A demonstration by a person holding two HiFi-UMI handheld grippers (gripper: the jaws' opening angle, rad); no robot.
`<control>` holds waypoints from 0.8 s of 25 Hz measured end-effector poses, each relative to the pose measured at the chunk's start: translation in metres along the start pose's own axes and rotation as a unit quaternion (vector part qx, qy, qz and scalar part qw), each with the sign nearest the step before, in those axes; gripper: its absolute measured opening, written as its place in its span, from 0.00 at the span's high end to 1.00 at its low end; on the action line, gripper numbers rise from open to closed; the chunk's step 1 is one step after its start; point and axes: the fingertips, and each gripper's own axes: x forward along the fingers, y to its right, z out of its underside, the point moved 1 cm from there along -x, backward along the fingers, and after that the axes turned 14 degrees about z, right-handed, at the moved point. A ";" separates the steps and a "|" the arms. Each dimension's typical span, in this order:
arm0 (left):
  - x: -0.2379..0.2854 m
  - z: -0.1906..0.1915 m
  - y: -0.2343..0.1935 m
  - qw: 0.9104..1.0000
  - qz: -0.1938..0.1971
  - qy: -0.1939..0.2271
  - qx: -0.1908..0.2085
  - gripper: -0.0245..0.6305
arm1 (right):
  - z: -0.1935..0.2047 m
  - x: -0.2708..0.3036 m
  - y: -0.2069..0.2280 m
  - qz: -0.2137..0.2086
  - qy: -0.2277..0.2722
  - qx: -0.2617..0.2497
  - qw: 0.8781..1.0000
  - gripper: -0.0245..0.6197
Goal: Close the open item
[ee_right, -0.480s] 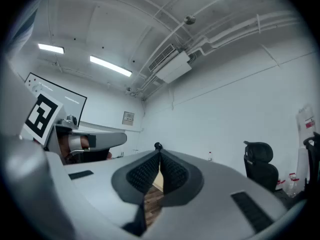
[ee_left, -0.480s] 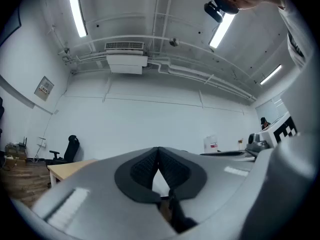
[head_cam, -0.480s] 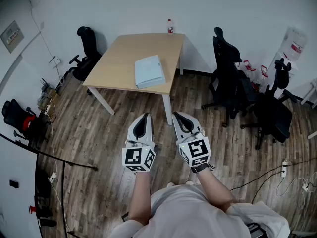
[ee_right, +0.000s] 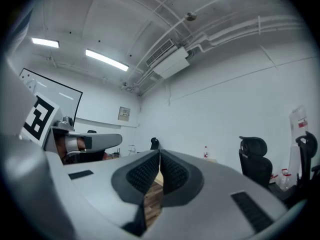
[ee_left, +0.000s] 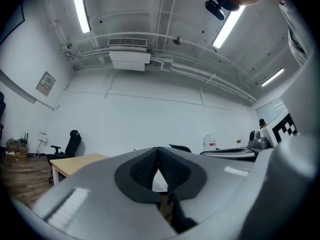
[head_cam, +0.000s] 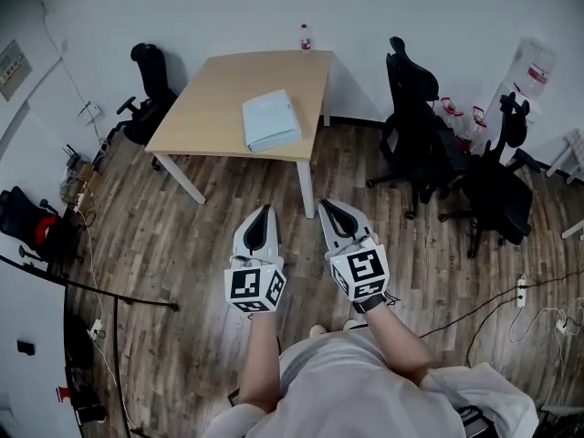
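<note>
Your left gripper (head_cam: pixel 265 210) and right gripper (head_cam: pixel 327 204) hang over the floor (head_cam: pixel 173 245), well short of the desk (head_cam: pixel 205 108). Each one's jaws are pressed together, empty. The pale blue flat item (head_cam: pixel 271 120) lies on the desk's right half.

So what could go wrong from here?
The left gripper and right gripper are shut and well short of the table, so they may reach the light blue item unready. It lies near the front edge; a push might slide it off. A power strip and cables on the floor at your right could trip you.
</note>
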 end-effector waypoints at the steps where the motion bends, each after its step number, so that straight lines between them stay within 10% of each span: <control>1: -0.003 0.003 0.000 1.000 0.000 -0.001 -0.004 0.95 | 0.002 -0.002 0.000 0.006 -0.004 0.004 1.000 0.94; 20: -0.006 0.043 -0.035 0.999 0.005 -0.034 -0.019 0.95 | 0.032 0.032 -0.044 -0.020 -0.022 0.032 0.999 0.94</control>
